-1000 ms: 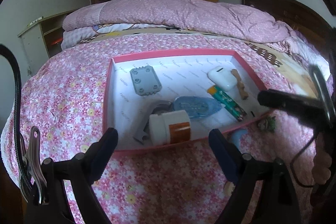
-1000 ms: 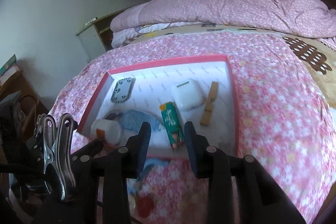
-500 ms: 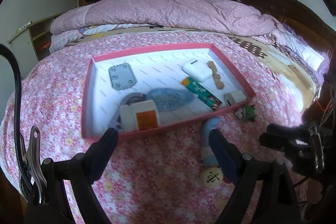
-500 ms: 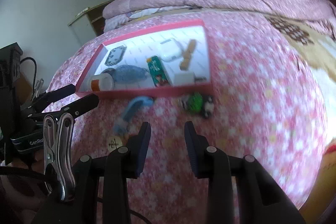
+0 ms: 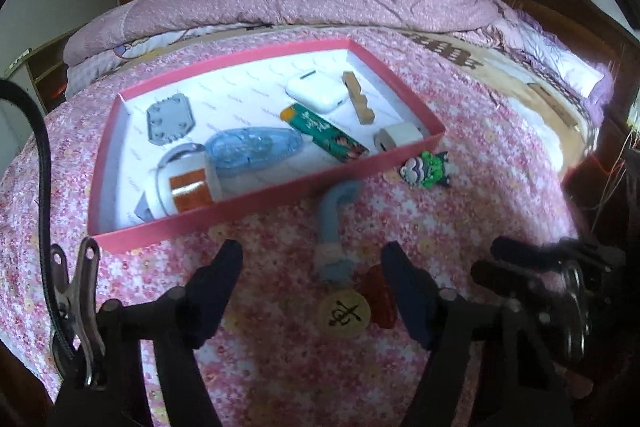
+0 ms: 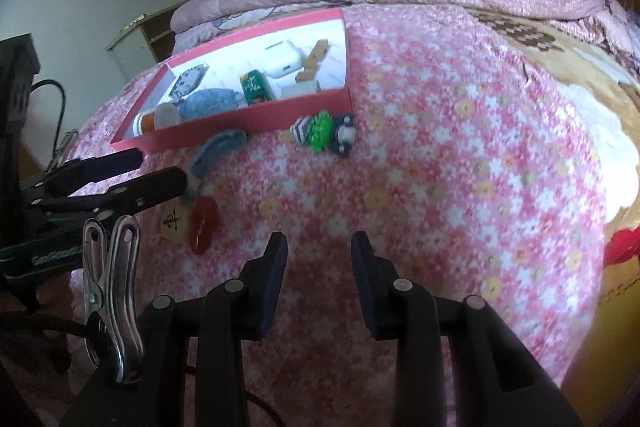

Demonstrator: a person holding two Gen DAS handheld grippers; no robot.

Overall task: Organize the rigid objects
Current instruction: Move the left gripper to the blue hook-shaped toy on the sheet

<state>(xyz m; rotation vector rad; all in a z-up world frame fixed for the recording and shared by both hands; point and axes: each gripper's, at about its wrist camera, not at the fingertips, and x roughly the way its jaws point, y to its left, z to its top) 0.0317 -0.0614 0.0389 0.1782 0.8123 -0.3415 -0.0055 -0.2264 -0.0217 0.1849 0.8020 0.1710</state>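
The pink tray (image 5: 400, 75) lies on the flowered bedspread (image 6: 440, 147) and holds the sorted things: a grey toothed plate (image 5: 170, 119), a white earbud case (image 5: 316, 94), a wooden peg (image 5: 358, 98), a green tube (image 5: 324, 133), a blue transparent dispenser (image 5: 256, 149), a white bottle with an orange label (image 5: 188, 185) and a small white roll (image 5: 398, 137) in the near right corner. That roll was not in the tray a second ago; it was there by half a second ago.

Outside the tray, on the bedspread: a green frog figure (image 5: 428, 169) just beside the tray's near right corner, a light blue bent piece (image 5: 334, 223) running from the tray's front wall toward the camera, and at its near end a round yellowish token (image 5: 344, 313) touching a red piece (image 5: 378, 297).

The left tongs (image 5: 312, 269) are closing, narrower than a second ago, with the blue piece's near end, the token and the red piece lying between them; the pads press on nothing. Since the earlier frames the left view has drawn back from the tray and these loose pieces have come into sight.

The right tongs (image 6: 320, 267) stand part open over bare bedspread, empty, at the same gap as before; a second ago they framed the green tube in the tray.
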